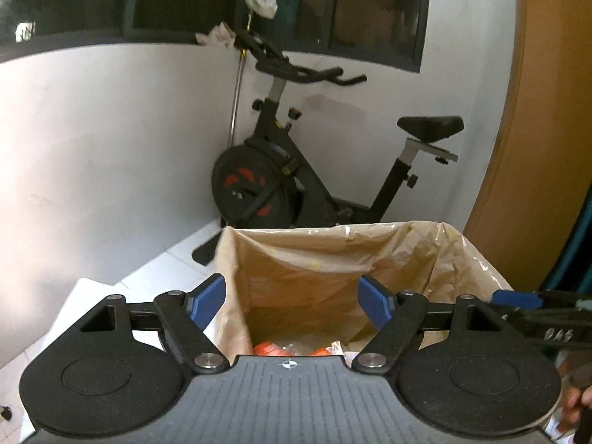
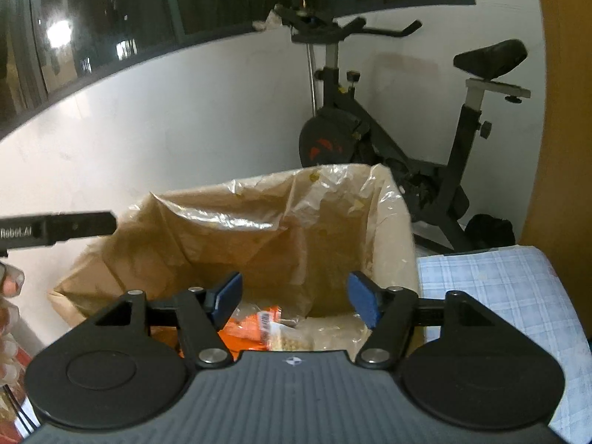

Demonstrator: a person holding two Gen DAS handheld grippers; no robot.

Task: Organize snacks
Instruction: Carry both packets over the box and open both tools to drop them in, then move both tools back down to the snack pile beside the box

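Both my left gripper (image 1: 292, 305) and right gripper (image 2: 294, 298) hang open, empty, above the plastic-lined brown box (image 2: 281, 229); orange snack packets (image 2: 246, 327) lie just below. Next, I'd withdraw straight up, clear of the liner.

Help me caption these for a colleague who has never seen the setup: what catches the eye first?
A box lined with crinkled tan plastic fills the middle, with orange snack packets and a clear bag of pale round snacks at its bottom. The right gripper and left gripper hang open over it, empty. Behind, a black exercise bike stands against the white wall.
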